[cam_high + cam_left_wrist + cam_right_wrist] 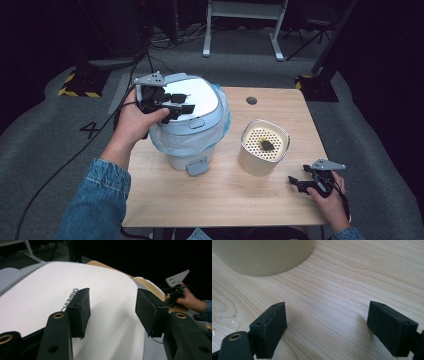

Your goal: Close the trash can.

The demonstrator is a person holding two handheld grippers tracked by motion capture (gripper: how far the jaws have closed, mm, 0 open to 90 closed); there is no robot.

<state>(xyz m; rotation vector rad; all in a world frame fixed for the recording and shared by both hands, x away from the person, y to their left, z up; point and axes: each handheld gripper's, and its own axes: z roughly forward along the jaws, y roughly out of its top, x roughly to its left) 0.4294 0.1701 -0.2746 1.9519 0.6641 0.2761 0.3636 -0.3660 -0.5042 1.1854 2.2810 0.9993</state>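
Right gripper (pixel 299 183) sits low at the table's (pixel 210 200) near right corner, jaws spread wide, nothing between them; right gripper view has bare wood grain between the pads (pixel 272 327). Just beyond it, the cream canister (pixel 263 147) stands upright on the right half of the table, perforated top with a small dark lump on it; its curved wall fills the top left of the right gripper view. Left gripper (pixel 181 104) hovers over the white lid (pixel 197 100) of the bin (pixel 187 125) at the far left edge, jaws parted, pads (pixel 80 312) either side of bare lid, gripping nothing; touching or not, can't tell. Bin has a blue liner (pixel 220 131) hanging over its rim and a grey pedal (pixel 197 166) at its base.
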